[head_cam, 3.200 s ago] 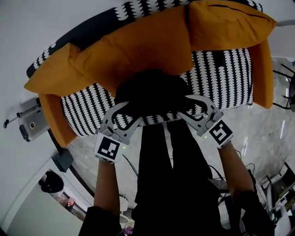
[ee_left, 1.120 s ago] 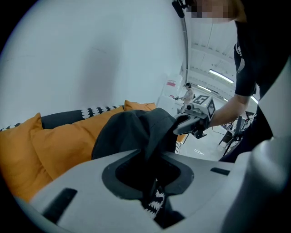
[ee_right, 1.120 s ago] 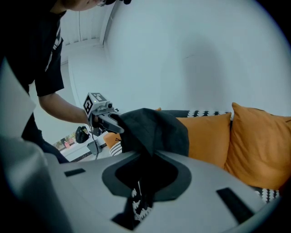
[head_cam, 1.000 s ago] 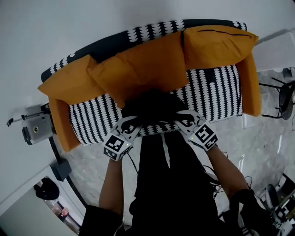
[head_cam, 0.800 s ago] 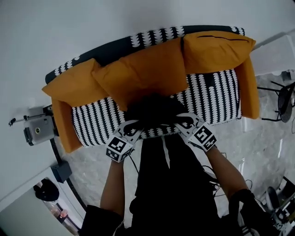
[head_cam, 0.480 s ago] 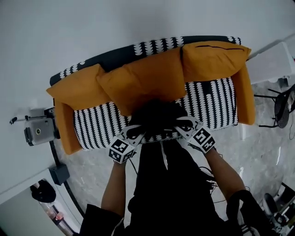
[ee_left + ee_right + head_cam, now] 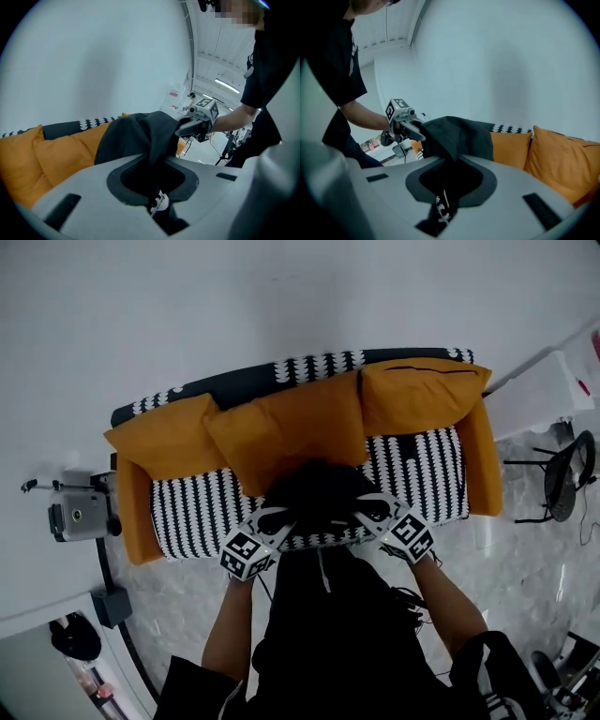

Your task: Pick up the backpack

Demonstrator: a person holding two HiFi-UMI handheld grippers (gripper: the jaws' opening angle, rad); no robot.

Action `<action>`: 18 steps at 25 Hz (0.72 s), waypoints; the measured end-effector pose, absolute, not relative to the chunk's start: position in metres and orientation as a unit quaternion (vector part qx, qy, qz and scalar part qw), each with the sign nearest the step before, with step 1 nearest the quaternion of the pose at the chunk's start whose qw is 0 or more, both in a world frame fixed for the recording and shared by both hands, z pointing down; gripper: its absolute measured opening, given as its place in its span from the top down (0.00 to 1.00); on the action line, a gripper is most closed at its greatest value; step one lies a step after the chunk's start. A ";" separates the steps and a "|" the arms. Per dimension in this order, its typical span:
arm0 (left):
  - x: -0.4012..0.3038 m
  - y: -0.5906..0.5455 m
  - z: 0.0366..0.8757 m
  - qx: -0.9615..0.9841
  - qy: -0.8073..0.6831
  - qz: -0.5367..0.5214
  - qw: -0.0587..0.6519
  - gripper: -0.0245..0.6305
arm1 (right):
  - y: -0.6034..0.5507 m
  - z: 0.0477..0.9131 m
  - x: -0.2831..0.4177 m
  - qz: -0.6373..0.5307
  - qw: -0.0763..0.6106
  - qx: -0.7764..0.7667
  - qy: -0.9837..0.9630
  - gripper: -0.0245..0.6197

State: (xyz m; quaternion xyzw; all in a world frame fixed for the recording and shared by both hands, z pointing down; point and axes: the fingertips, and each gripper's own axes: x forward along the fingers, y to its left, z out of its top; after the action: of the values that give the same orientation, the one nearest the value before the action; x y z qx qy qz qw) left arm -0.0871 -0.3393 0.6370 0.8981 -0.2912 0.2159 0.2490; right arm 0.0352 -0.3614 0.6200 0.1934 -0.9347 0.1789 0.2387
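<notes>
The left gripper (image 7: 276, 519), its jaws just tightened, and the right gripper (image 7: 372, 508) both pinch the black backpack (image 7: 317, 491), now raised off the sofa (image 7: 192, 512) seat, so the pick-up looks nearly complete.

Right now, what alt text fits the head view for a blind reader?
The left gripper, whose fingers have just been closing, and the right gripper clamp a black backpack at the front of a striped sofa with orange cushions.

Sofa (image 7: 206, 507): black-and-white patterned, against white wall (image 7: 234, 306) | cushions (image 7: 300, 423): orange, three along its back | floor (image 7: 525, 559): pale marble | black chair (image 7: 562, 486): beyond right armrest | grey device (image 7: 80, 518): beside left armrest
</notes>
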 end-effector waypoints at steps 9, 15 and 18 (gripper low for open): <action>-0.082 -0.358 0.581 0.911 -0.304 0.186 0.208 0.87 | -0.381 0.565 0.042 0.150 0.213 0.198 -0.945 0.88; -0.076 -0.369 0.543 0.916 -0.315 0.163 0.186 0.88 | -0.393 0.532 0.049 0.138 0.195 0.217 -0.946 0.88; -0.074 -0.375 0.523 0.920 -0.316 0.154 0.173 0.88 | -0.400 0.513 0.051 0.129 0.185 0.222 -0.949 0.88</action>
State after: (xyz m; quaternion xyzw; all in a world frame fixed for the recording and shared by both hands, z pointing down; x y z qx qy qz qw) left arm -0.0737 -0.3753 0.5232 0.9201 -0.3158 0.1544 0.1728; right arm 0.0512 -0.3997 0.5126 0.2216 -0.9488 0.1287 0.1847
